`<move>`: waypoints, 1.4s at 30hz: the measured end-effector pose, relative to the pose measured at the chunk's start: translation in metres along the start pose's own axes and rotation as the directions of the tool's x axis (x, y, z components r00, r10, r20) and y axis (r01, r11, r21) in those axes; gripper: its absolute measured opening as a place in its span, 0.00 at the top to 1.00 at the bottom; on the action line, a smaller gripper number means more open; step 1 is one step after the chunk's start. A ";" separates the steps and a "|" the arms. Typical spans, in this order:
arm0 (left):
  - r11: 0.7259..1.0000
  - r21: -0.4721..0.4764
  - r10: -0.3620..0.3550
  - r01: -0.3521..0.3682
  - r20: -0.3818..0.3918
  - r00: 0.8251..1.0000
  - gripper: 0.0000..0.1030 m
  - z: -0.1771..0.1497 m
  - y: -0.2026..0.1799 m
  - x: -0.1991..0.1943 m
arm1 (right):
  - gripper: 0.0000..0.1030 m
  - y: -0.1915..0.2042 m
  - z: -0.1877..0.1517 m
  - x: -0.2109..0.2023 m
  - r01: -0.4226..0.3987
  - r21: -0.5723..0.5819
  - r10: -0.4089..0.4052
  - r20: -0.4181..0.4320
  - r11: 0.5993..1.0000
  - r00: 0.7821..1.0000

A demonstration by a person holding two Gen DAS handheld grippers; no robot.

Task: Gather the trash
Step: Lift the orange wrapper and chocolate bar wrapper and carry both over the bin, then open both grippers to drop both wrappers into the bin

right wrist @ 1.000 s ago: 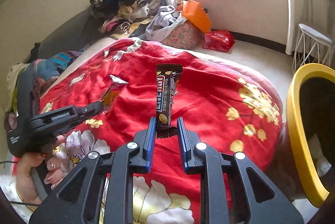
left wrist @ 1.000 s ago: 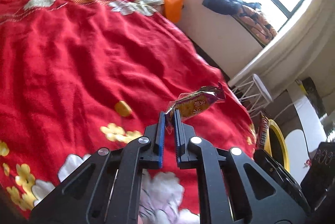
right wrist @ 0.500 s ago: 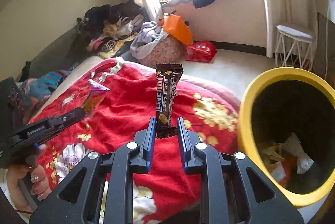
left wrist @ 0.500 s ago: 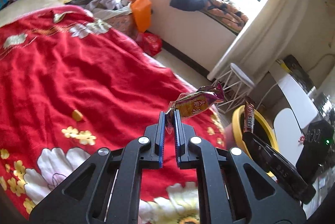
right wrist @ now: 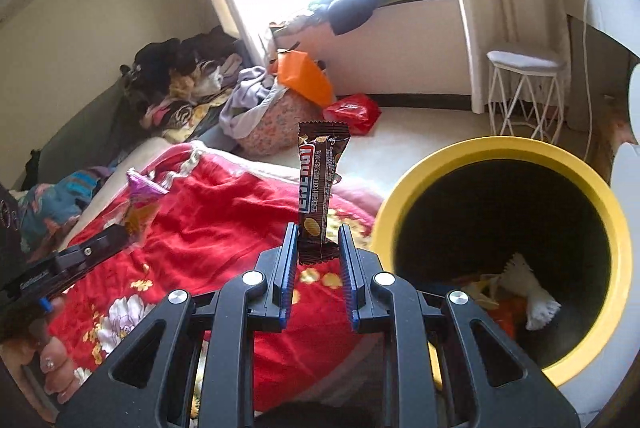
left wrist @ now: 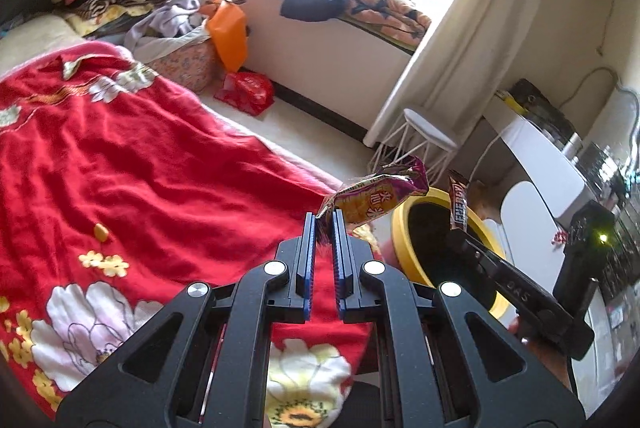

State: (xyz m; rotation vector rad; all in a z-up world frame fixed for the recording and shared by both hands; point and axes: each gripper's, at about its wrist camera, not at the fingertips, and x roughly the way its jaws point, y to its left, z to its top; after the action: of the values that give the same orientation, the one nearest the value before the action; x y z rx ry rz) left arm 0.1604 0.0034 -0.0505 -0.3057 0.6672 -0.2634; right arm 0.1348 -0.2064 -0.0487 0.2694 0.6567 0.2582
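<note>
My left gripper (left wrist: 324, 218) is shut on a purple and yellow snack wrapper (left wrist: 374, 198), held above the edge of the red flowered blanket (left wrist: 132, 172). My right gripper (right wrist: 318, 232) is shut on a brown chocolate bar wrapper (right wrist: 320, 180) that stands upright, just left of the yellow-rimmed trash bin (right wrist: 616, 228). The bin (left wrist: 400, 228) holds white and orange trash (right wrist: 520, 292). In the left wrist view the right gripper (left wrist: 456, 228) holds its brown wrapper (left wrist: 458, 204) over the bin. The left gripper and its wrapper (right wrist: 140, 200) show at left in the right wrist view.
A small yellow scrap (left wrist: 101, 232) lies on the blanket. A white wire stool (right wrist: 524, 88) stands by the curtain. A red bag (right wrist: 352, 112), an orange bag (right wrist: 304, 78) and piles of clothes (right wrist: 188, 80) lie beyond the bed. A white desk (left wrist: 548, 164) stands right.
Both grippers have swung right, away from the bed and toward the yellow bin, each still holding its wrapper. The bin now looms larger in the right wrist view.
</note>
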 end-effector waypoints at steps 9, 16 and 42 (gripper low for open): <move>0.997 0.067 -0.034 0.036 -0.027 0.999 0.95 -0.008 -0.031 0.008 | 0.81 -0.025 0.003 -0.014 0.058 0.038 -0.059 0.032 0.998 0.998; 0.991 0.118 -0.053 0.058 -0.045 0.998 0.95 -0.014 -0.054 0.018 | 0.81 -0.050 0.005 -0.020 0.129 0.071 -0.132 0.046 0.989 0.990; 0.952 0.279 -0.065 0.124 -0.209 0.976 0.95 -0.034 -0.140 0.109 | 0.79 -0.129 -0.011 -0.026 0.232 0.199 -0.228 -0.041 0.952 0.973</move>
State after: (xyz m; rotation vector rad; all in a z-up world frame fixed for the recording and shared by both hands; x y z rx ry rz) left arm 0.2010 -0.1687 -0.0868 -0.0281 0.7997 -0.4838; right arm 0.1277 -0.3330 -0.0841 0.3830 0.7264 -0.0310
